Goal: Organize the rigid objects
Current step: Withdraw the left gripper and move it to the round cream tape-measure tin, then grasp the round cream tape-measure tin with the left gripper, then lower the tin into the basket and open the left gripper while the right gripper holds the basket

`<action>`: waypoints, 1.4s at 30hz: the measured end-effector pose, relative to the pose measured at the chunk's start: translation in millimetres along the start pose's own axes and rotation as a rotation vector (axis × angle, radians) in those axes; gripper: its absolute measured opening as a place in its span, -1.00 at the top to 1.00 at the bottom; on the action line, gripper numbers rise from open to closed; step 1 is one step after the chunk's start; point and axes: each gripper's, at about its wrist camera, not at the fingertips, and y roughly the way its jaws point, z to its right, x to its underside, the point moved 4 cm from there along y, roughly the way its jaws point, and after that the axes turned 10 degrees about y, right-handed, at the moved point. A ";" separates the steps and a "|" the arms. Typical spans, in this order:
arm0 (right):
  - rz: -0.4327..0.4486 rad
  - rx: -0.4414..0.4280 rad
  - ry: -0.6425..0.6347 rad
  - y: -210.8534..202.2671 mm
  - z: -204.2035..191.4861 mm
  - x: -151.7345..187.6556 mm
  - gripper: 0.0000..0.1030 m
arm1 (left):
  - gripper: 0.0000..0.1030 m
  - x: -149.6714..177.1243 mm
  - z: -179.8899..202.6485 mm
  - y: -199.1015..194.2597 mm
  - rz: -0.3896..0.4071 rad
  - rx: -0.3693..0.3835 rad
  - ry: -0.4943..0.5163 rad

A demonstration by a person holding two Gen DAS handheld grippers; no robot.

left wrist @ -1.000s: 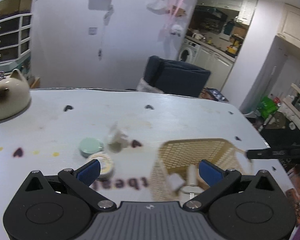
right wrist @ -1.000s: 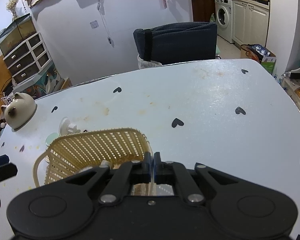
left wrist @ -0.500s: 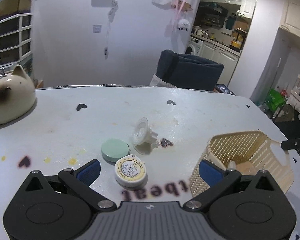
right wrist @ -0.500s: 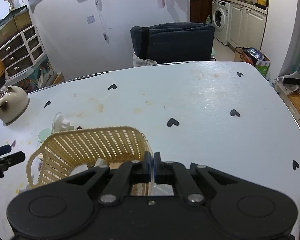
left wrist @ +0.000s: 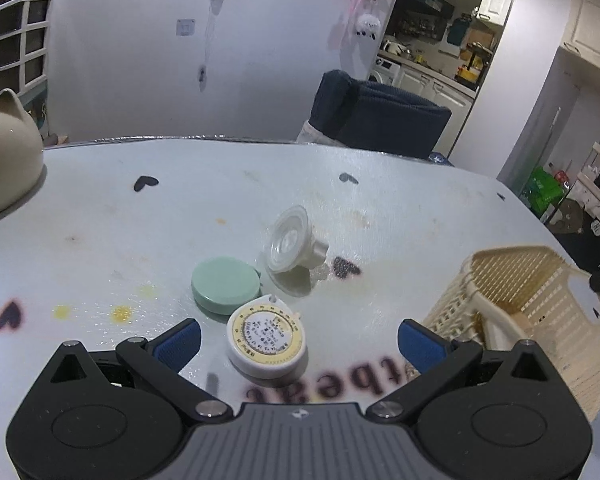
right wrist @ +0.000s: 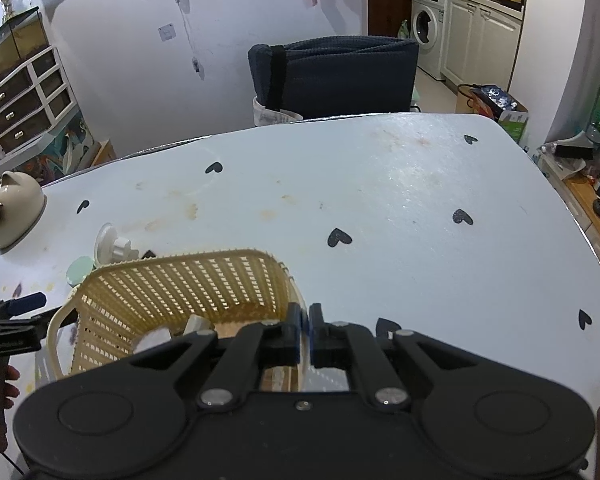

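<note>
Left gripper jaws wide apart, nothing between the blue pads, hovering over the white heart-print tabletop. Round white tape measure with yellow dial face lies flat on tabletop just ahead, between the jaw tips. Mint green round disc just behind it, touching or nearly so, cannot tell. Clear plastic suction cup with white knob tipped on its side beside the disc. Cream woven plastic basket to the right, some pale items inside, unclear what. Cream ceramic cat-shaped pot at far left edge. Right gripper jaws together, clamped on the basket's near rim; basket wall sits between the tips. A hand at left edge of right wrist view holds the left gripper's handle
</note>
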 end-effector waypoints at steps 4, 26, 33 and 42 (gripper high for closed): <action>-0.004 0.007 0.007 1.7 -1.2 -0.8 0.91 | -1.00 3.6 -3.6 11.5 -0.016 -0.015 0.011; -0.032 0.036 0.053 13.6 1.3 13.4 0.90 | -0.04 7.4 -2.6 28.5 -0.037 -0.082 0.102; -0.021 0.041 0.053 13.0 1.5 15.0 0.90 | -0.04 17.4 0.6 15.1 -0.049 -0.073 0.053; -0.006 0.029 0.058 11.9 3.5 17.0 0.90 | -0.04 9.8 7.4 -20.3 0.006 -0.054 0.005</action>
